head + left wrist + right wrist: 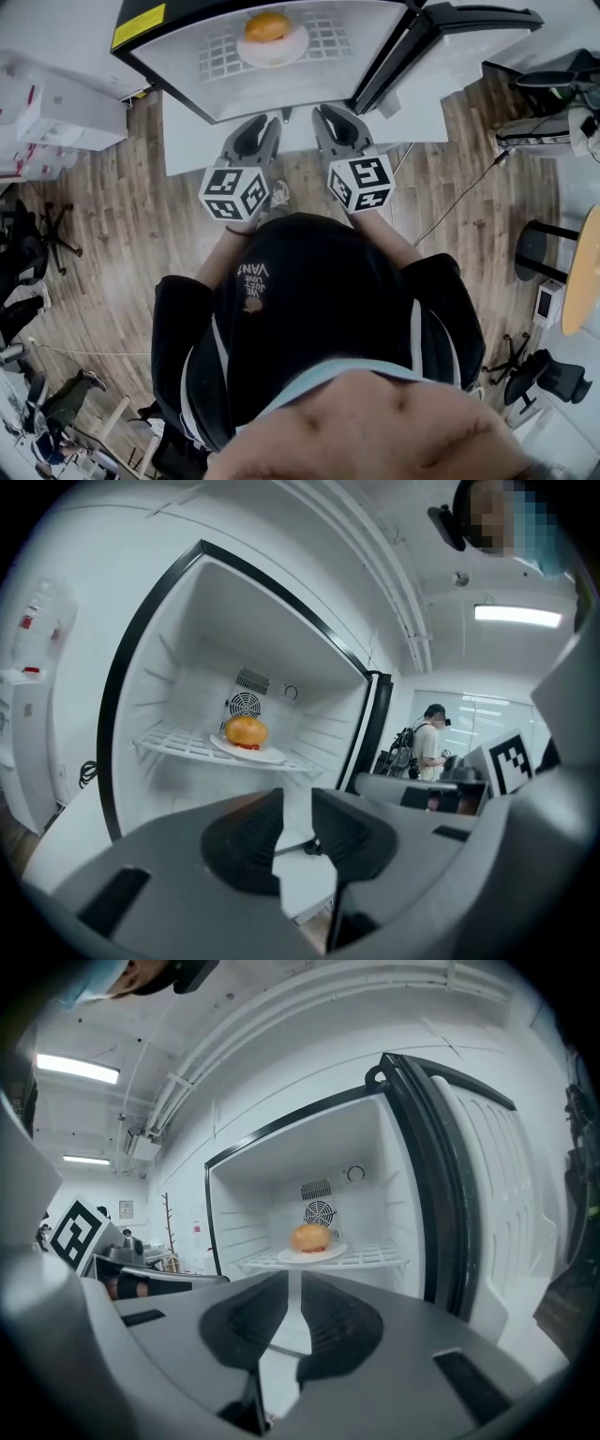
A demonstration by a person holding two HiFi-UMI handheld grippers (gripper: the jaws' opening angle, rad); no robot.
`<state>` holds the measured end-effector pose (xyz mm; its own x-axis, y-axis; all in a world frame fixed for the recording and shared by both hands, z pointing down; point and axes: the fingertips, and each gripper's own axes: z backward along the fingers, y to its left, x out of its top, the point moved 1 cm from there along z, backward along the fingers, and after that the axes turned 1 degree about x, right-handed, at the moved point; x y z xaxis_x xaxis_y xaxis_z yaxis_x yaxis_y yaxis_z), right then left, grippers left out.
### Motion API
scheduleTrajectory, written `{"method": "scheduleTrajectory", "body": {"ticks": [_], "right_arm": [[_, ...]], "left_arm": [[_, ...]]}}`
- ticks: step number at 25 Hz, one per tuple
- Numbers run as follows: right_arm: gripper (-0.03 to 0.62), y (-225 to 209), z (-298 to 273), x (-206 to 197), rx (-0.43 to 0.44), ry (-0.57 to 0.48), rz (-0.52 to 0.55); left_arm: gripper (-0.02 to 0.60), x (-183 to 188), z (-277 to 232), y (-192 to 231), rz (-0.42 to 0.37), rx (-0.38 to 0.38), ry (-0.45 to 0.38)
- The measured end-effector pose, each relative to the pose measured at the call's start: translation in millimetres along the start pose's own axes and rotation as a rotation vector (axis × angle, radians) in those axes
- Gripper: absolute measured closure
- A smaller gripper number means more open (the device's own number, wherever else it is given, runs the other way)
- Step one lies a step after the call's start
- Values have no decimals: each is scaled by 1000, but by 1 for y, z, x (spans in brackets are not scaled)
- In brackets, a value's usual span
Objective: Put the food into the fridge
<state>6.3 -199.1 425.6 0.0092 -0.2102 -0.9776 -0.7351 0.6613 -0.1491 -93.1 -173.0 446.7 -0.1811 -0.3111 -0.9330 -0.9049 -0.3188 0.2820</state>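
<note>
A burger [268, 26] lies on a white plate [272, 51] on the wire shelf [217, 56] inside the open white fridge [225, 94]. Its door [441, 37] is swung out to the right. Both grippers hover side by side just in front of the fridge opening, apart from the plate. My left gripper [270, 122] stands open with a clear gap and nothing in it [297, 803]. The jaws of my right gripper [323, 112] are open by a narrow slit, also empty [293, 1288]. Both gripper views look in at the burger [246, 731] [310, 1237].
The fridge door [469, 1194] stands close on my right gripper's right. White cabinets [56, 112] are at the left, office chairs [553, 375] and a round table [581, 272] at the right. A cable [459, 197] runs over the wooden floor. A person [429, 742] stands far back.
</note>
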Motion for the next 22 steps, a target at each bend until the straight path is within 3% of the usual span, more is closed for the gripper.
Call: {"method": "scheduleTrajectory", "body": {"ticks": [22], "right_arm": [[572,24,61,-18,67,-4,8]], "left_arm": [[548,-21,55,-34,-16,115,-57]]}}
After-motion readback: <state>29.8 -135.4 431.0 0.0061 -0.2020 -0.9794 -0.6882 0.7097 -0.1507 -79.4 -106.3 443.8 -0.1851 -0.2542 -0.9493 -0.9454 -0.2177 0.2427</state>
